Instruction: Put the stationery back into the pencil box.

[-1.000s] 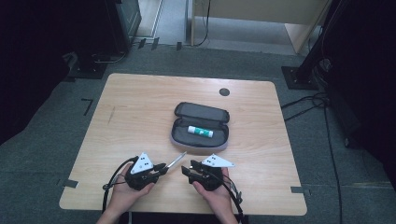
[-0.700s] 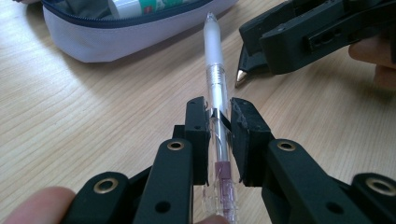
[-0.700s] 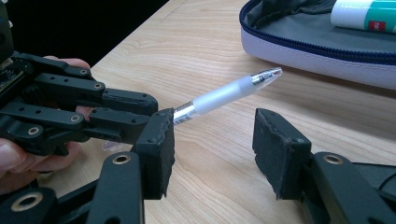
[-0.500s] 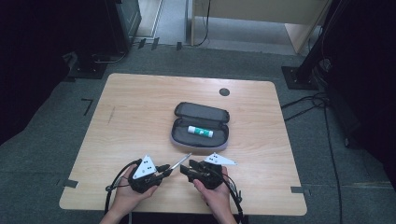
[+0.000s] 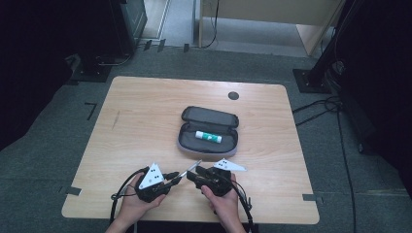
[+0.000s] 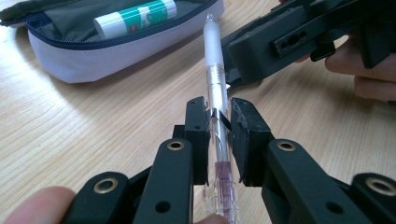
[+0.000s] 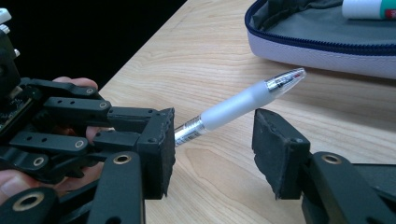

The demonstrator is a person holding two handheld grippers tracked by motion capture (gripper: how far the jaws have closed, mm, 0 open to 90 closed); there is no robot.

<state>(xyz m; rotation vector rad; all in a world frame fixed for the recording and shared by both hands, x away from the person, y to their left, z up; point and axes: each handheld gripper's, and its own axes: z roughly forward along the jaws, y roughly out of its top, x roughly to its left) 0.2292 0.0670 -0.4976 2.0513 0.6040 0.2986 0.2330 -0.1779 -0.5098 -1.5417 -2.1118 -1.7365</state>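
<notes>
The pen [image 6: 217, 93] hung just above the table [image 5: 145, 111] near its near edge, its long axis running from near-left up to far-right, the capped silver tip aimed toward the open pencil case [image 5: 209, 145]. Your left gripper [image 6: 218, 119] pinched the clear barrel between its pads, jaws pressed tight on it. Your right gripper [image 7: 212, 140] sat just to the right, its fingers spread apart with the pen's frosted grip passing between them, touching neither pad as far as could be seen. The case lay a short way beyond, a glue stick [image 5: 208, 137] inside it. Bare wood stretched wide to the left and far side; the near edge sat close under your hands.
</notes>
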